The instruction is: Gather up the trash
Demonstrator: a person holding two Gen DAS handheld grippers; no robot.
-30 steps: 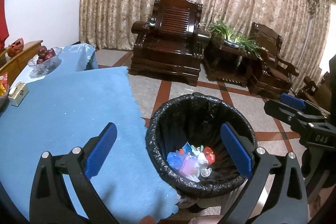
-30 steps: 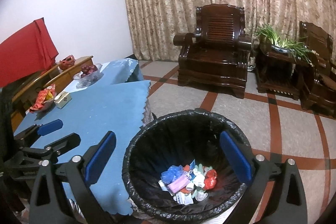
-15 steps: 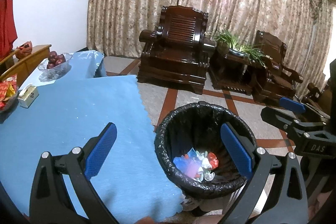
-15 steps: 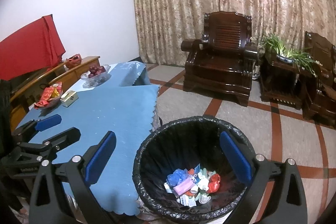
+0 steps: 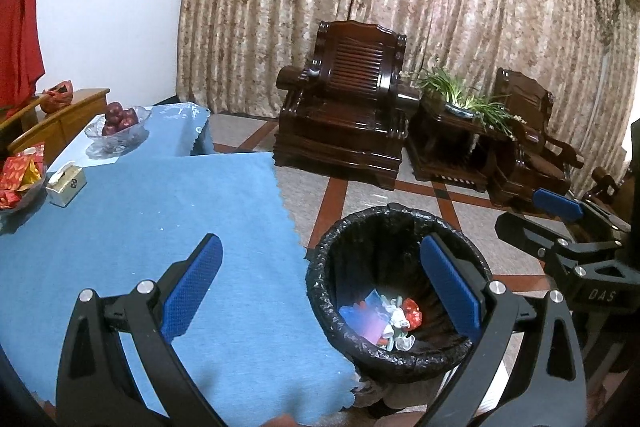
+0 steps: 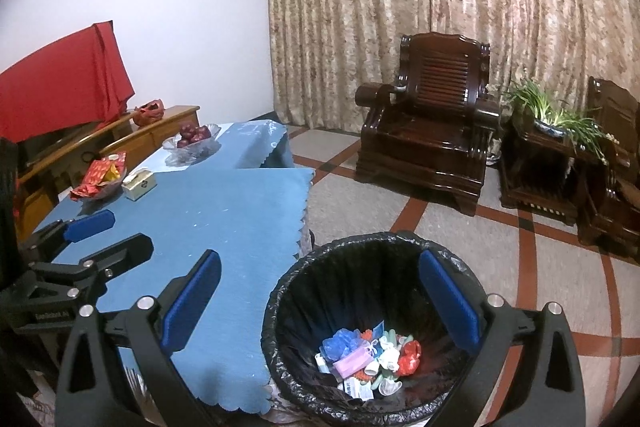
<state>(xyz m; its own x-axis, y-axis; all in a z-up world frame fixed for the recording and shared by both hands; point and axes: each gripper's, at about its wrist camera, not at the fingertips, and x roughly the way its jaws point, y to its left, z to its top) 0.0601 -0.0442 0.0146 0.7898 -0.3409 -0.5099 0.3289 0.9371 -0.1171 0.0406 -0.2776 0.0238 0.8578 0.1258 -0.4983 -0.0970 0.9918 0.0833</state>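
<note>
A: State of the left tool [image 5: 320, 279]?
B: Jaws spread wide, nothing between the blue pads [image 5: 192, 283]. It hangs above the desk [image 5: 168, 211] edge and the bin [image 5: 320, 291]

A: Right tool [image 6: 318, 291]?
B: Also wide open and empty. It hangs over the bin [image 6: 280, 303], with its left pad over the blue cloth [image 6: 224, 215]. Each tool shows in the other's view, at the frame edge

A: Location of the trash [image 6: 370, 359]?
B: At the bottom of the bin: a heap of small wrappers and scraps, blue, pink, red and white. The left view shows the same heap [image 5: 384, 319]

A: Bin position?
B: On the tiled floor [image 6: 440, 227], just beside the desk corner. It is lined with a black bag folded over the rim

A: Items on the desk?
B: At the far left: a glass bowl of red fruit [image 6: 192, 139], a small tissue box [image 6: 138, 185] and a dish of red packets [image 6: 100, 177]. The near part of the cloth is bare
</note>
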